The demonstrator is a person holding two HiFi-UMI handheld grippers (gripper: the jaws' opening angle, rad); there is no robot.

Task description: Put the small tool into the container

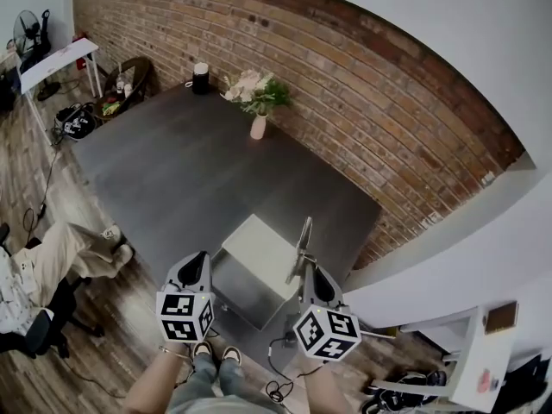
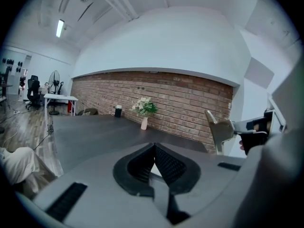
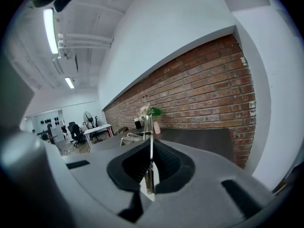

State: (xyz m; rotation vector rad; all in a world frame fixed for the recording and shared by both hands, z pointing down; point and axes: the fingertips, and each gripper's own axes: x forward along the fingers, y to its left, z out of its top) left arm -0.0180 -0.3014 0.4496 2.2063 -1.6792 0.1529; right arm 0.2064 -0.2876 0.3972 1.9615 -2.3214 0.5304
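Observation:
A small flat metal tool (image 1: pixel 303 238) sticks up out of my right gripper (image 1: pixel 307 270), which is shut on it. In the right gripper view the tool (image 3: pixel 150 175) shows edge-on, clamped between the dark pads of the gripper (image 3: pixel 151 148). The container (image 1: pixel 246 293), a steel box with a pale panel at its far side, sits on the near end of the dark table (image 1: pixel 190 175), between my two grippers. My left gripper (image 1: pixel 200 255) hovers at the box's left edge; its jaws (image 2: pixel 154 148) are shut with nothing in them. From the left gripper view the tool (image 2: pixel 217 128) appears at the right.
A vase of flowers (image 1: pixel 258 102) and a black cylinder (image 1: pixel 201 78) stand at the table's far end by the brick wall. A seated person's leg (image 1: pixel 73 248) is on the left. A white shelf (image 1: pixel 479 352) stands at the lower right. Cables lie on the wooden floor.

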